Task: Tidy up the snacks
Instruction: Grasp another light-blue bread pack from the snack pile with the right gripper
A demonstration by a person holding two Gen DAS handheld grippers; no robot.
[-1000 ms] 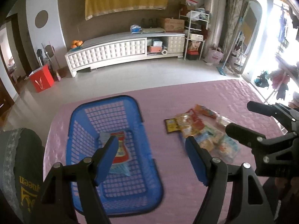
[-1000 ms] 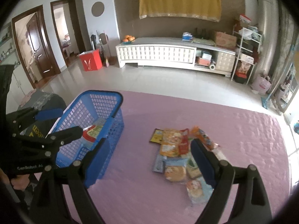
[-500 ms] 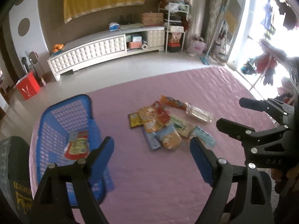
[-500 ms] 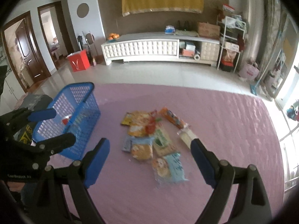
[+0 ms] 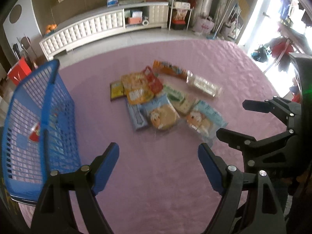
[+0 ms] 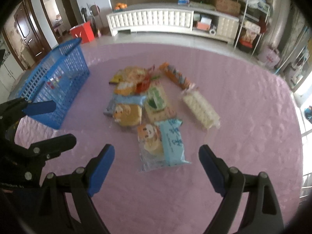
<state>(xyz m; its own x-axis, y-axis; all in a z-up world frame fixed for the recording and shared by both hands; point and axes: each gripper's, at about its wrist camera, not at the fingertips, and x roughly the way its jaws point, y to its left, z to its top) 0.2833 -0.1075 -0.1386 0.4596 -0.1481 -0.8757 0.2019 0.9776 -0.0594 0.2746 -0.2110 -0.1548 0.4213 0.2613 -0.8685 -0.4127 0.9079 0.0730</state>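
Both tools share one build: the left gripper and right gripper have black jointed arms, silver rivets and flat blue fingertip pads.

Snack pile right of basket

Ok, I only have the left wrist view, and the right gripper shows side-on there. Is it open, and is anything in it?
Observer: In the right wrist view the right gripper is open and empty.
Operator: Which packet is it lined up with?
Observer: The pale blue packet with the cartoon face, the nearest of the pile. It lies flat on the pink cloth just ahead of the gripper, untouched.
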